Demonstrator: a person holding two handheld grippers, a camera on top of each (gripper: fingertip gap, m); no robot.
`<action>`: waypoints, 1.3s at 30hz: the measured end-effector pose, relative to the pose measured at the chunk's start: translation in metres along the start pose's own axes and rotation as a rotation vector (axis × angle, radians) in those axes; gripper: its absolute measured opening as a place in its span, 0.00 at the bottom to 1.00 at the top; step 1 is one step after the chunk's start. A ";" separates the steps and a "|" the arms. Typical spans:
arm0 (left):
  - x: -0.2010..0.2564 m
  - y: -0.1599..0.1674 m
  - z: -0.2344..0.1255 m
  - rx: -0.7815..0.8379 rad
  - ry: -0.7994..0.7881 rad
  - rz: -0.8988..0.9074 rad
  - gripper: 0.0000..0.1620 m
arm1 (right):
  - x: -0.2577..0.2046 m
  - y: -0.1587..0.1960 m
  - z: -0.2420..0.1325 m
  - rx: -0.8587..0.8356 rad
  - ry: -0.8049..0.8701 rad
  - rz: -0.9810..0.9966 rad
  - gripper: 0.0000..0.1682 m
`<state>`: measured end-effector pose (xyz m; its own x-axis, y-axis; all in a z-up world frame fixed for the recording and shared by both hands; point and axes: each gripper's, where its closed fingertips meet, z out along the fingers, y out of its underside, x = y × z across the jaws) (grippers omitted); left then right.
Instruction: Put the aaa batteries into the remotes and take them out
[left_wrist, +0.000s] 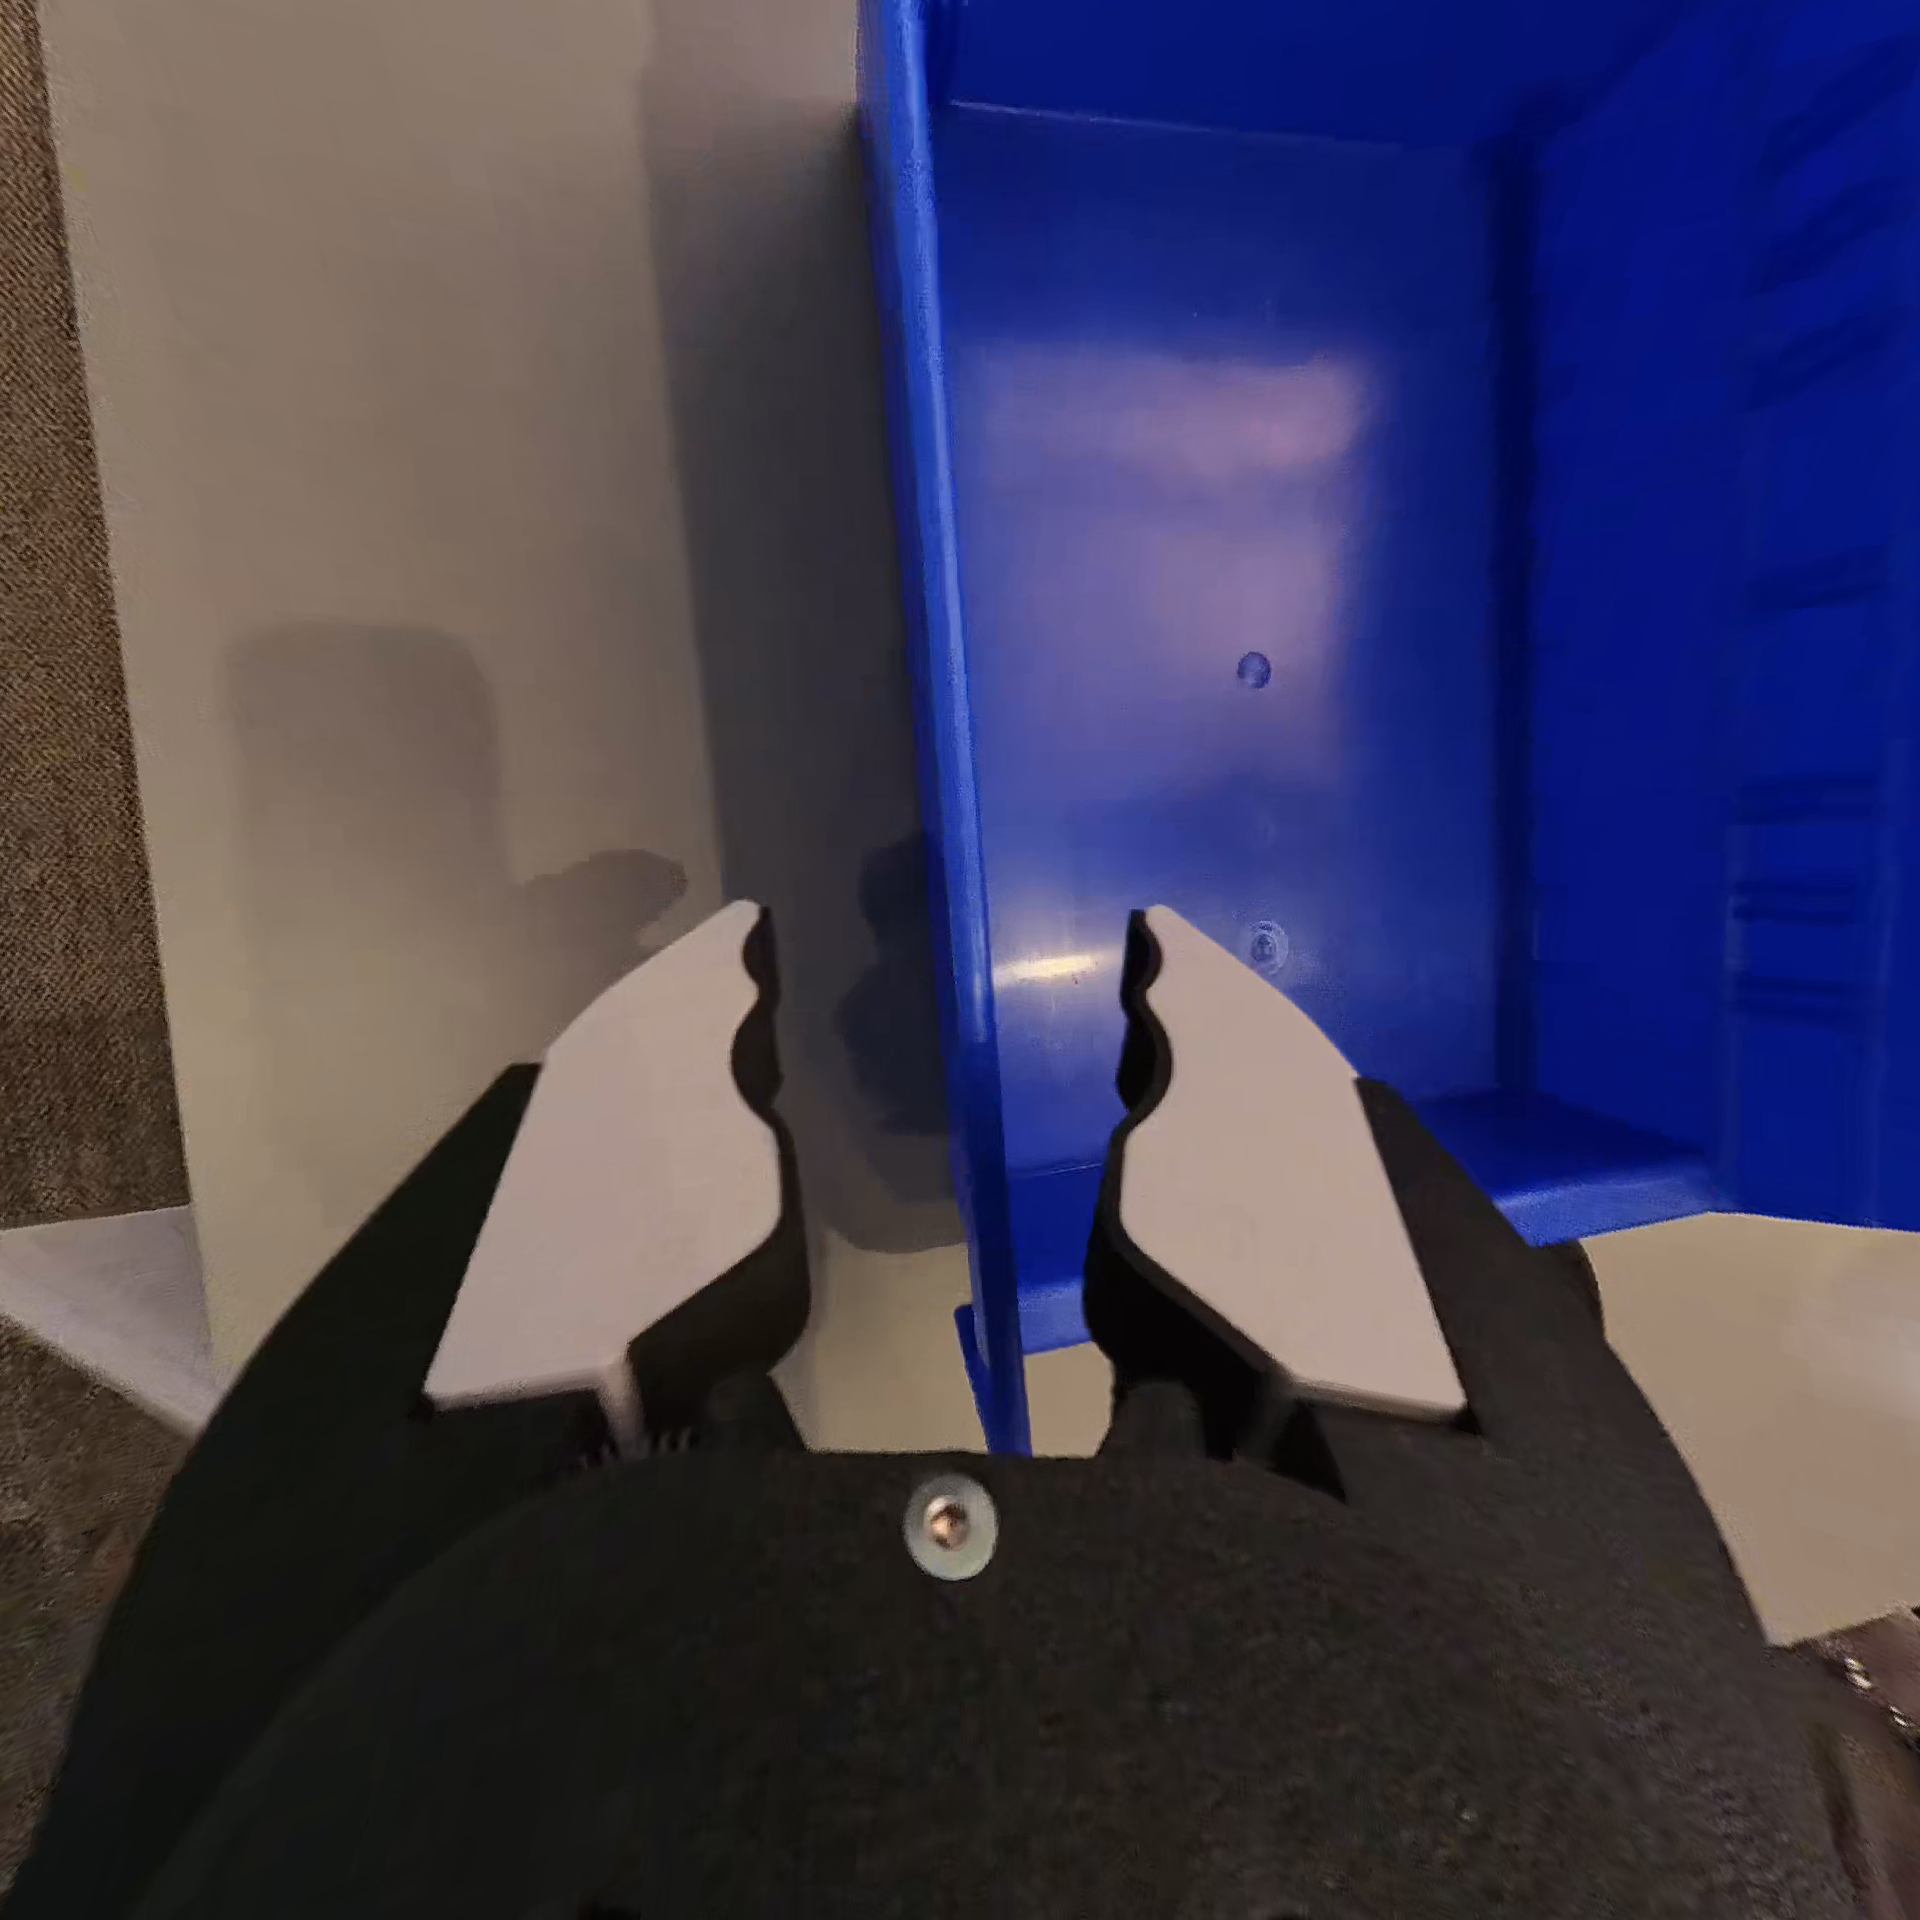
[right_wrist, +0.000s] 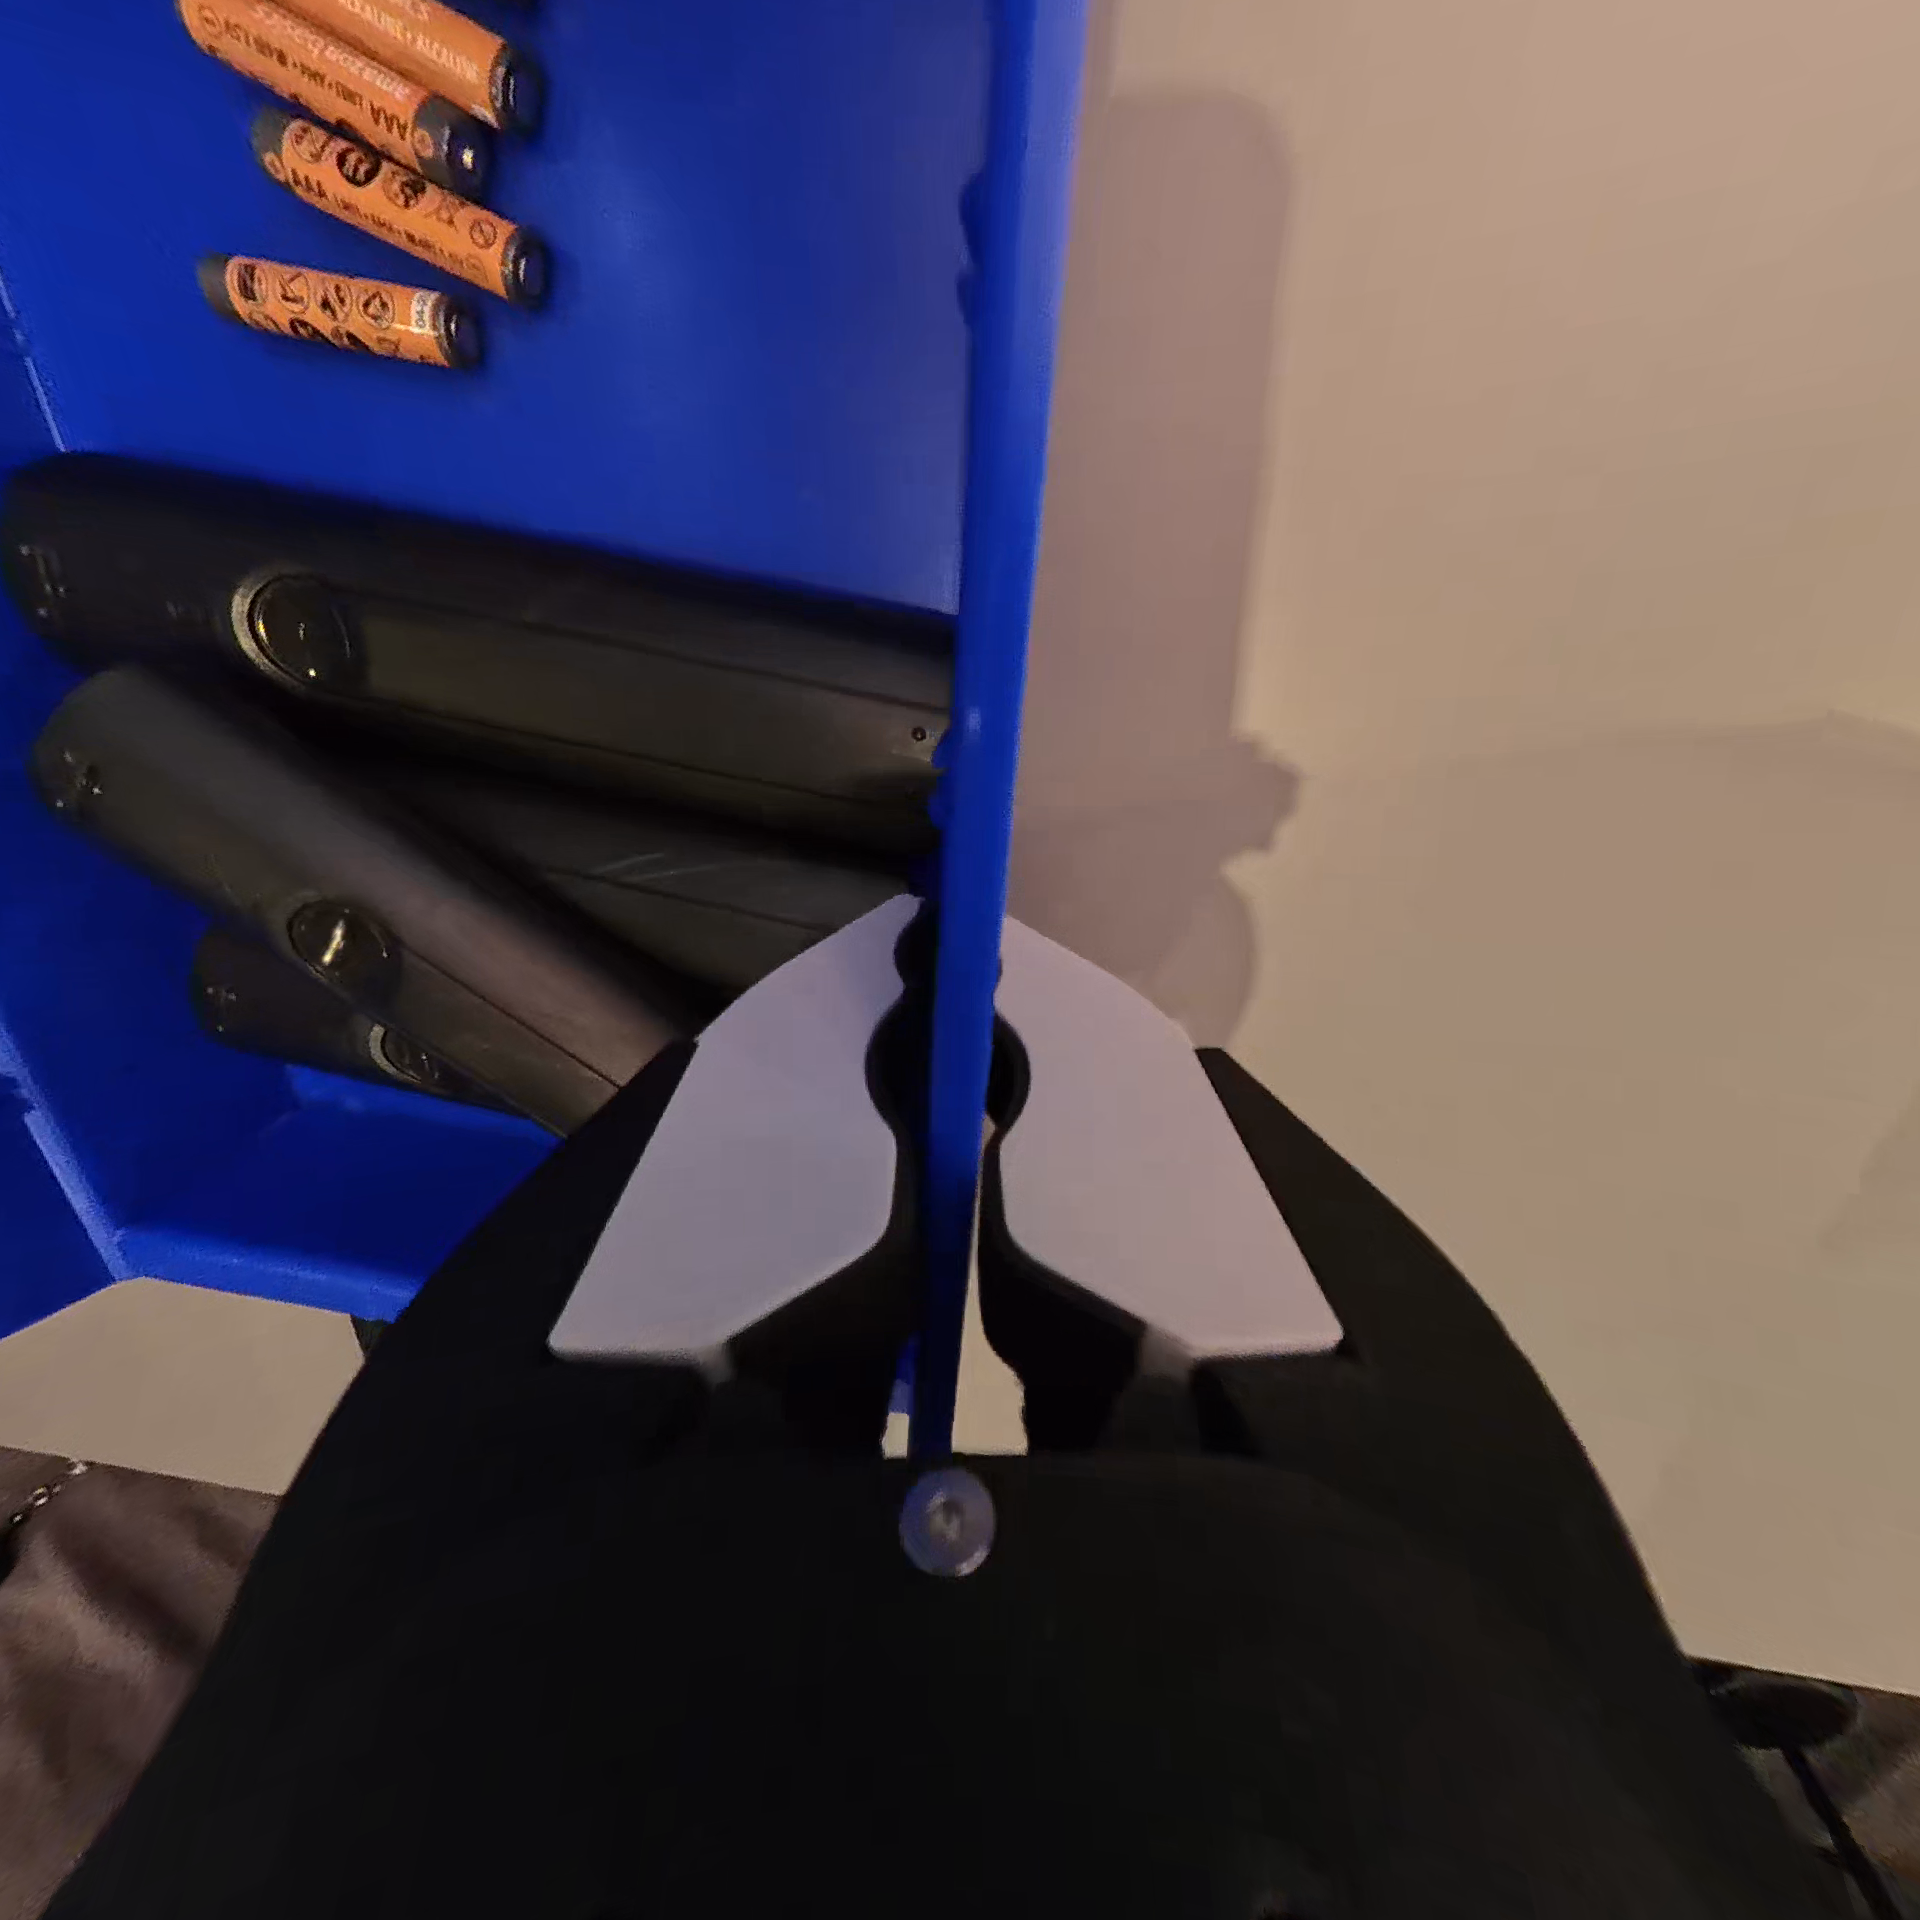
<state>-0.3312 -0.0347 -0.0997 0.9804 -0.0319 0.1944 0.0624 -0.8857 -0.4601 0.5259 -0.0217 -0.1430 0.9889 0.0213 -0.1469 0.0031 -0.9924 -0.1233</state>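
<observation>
A blue plastic bin (right_wrist: 727, 395) lies on a pale table. Several orange AAA batteries (right_wrist: 343, 312) lie loose in its far part. Three black remotes (right_wrist: 520, 665) lie stacked crosswise in its near part, backs up. My right gripper (right_wrist: 956, 914) is shut on the bin's right wall (right_wrist: 997, 520), one finger inside and one outside. In the left wrist view, my left gripper (left_wrist: 948, 920) is open and straddles the bin's left wall (left_wrist: 935, 623) without touching it. The bin compartment (left_wrist: 1195, 520) shown there is empty.
The pale table (left_wrist: 416, 416) extends left of the bin, and it also shows to the bin's right (right_wrist: 1507, 623). Brown woven fabric (left_wrist: 52, 727) borders the table's left edge. Dark cloth (right_wrist: 104, 1610) lies at the near edge.
</observation>
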 end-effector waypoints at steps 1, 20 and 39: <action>0.001 0.001 0.002 -0.005 0.015 -0.008 0.37 | 0.000 0.000 0.000 -0.006 0.004 -0.002 0.04; 0.073 0.012 0.042 -0.129 -0.030 0.180 0.10 | -0.043 -0.002 0.006 -0.007 -0.011 0.002 0.04; 0.270 0.020 0.082 -0.124 0.256 0.276 0.22 | -0.173 -0.011 0.024 -0.038 -0.063 -0.137 0.08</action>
<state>-0.0495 -0.0224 -0.1276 0.8782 -0.3767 0.2949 -0.2350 -0.8766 -0.4198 0.3516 -0.0111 -0.1403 0.9677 0.1634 -0.1922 0.1444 -0.9835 -0.1092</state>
